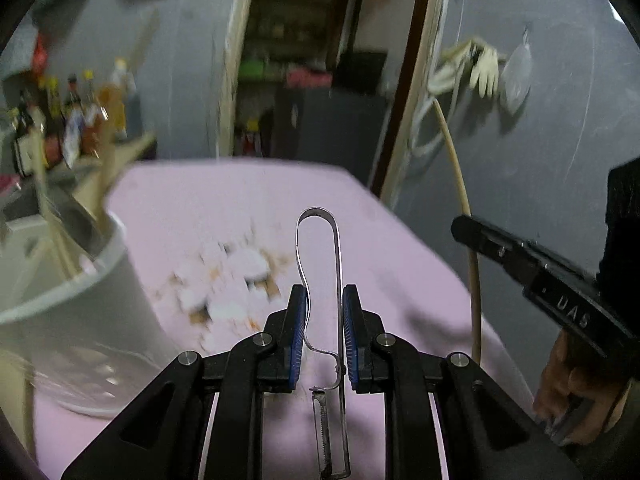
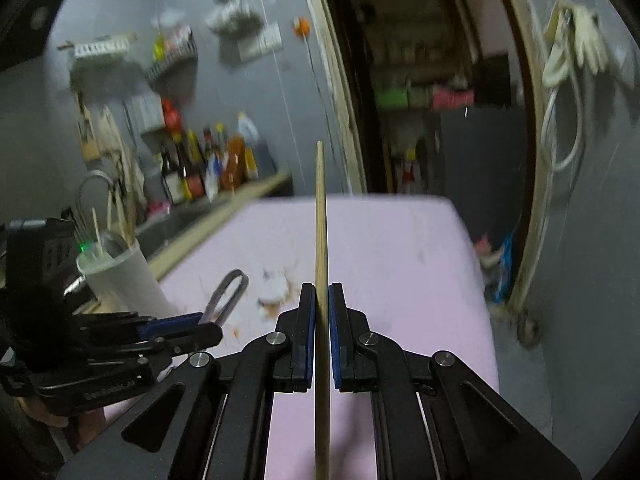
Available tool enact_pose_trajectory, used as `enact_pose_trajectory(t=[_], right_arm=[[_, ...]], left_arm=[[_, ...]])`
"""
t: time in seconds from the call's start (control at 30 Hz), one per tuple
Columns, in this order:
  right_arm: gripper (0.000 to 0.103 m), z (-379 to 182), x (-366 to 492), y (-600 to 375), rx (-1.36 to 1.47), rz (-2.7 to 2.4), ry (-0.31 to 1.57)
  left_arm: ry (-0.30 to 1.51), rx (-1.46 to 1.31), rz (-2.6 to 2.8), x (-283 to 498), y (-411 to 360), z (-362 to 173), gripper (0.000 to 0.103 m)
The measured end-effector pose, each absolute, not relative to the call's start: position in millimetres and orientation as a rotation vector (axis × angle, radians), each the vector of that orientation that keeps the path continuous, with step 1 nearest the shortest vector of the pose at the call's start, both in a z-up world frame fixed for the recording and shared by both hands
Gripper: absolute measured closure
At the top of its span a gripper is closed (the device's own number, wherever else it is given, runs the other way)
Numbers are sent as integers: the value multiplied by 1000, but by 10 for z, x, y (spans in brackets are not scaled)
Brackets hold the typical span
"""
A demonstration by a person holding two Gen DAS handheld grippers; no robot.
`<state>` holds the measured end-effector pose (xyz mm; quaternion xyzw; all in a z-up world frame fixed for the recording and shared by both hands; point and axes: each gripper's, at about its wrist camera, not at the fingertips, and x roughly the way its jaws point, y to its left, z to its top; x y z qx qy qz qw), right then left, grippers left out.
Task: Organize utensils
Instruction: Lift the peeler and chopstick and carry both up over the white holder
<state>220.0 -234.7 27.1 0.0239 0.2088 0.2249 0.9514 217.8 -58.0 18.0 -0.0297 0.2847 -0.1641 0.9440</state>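
My left gripper is shut on a metal peeler; its looped handle sticks out ahead and its serrated blade hangs back below the fingers. From the right wrist view, that left gripper shows at the lower left with the peeler in it. A wooden chopstick stands upright in my right gripper, which is shut on it. In the left wrist view the right gripper carries the chopstick at the right. A white utensil holder, also visible as the holder, stands left on the pink table.
The pink table bears a worn patch with white flakes in its middle. A counter with sauce bottles runs along the grey wall at left. An open doorway lies beyond the table's far edge. Gloves and hose hang at right.
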Motion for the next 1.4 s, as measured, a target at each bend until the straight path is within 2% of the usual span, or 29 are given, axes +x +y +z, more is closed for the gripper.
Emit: enact_pose_trajectory(t=[0.33,0.7,1.03,1.4], right_arm=[[98,801,1955,-2033,23,437,100],[98,1164,1829,-1703,35,502,-118],[98,1305,1919,-1160,97,648,-156],[98,1235,2125,-563,136,751,-98]], left_arm=[[291,-53,-296,1834,-483,796,88],[153,-36,-202,1726,167,1333,88],[103,-62,-36,1650,901,1453,88],[107,-192,21,1803,1562,1198,88]])
